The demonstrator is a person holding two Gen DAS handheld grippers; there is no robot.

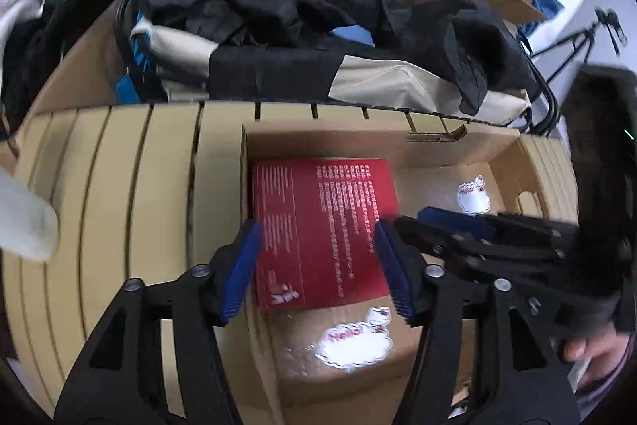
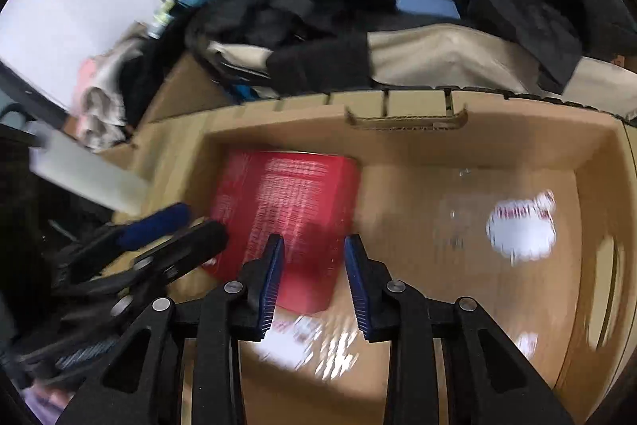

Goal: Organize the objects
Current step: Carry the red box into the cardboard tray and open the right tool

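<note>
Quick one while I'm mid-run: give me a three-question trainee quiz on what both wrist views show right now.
1. True or false: the red box lies inside the cardboard box.
2. Multiple choice: what do the left tongs hold? A) the red box B) a sticker C) nothing
3. Fill in: on the cardboard box's floor are white stickers, and one of them reads "____".

Key
1. True. It lies flat against the left wall of the carton.
2. C. The blue pads stand apart above the red box with nothing pressed between them; the right tongs are empty too.
3. Hello

Behind the carton, dark clothes are heaped up.
</note>
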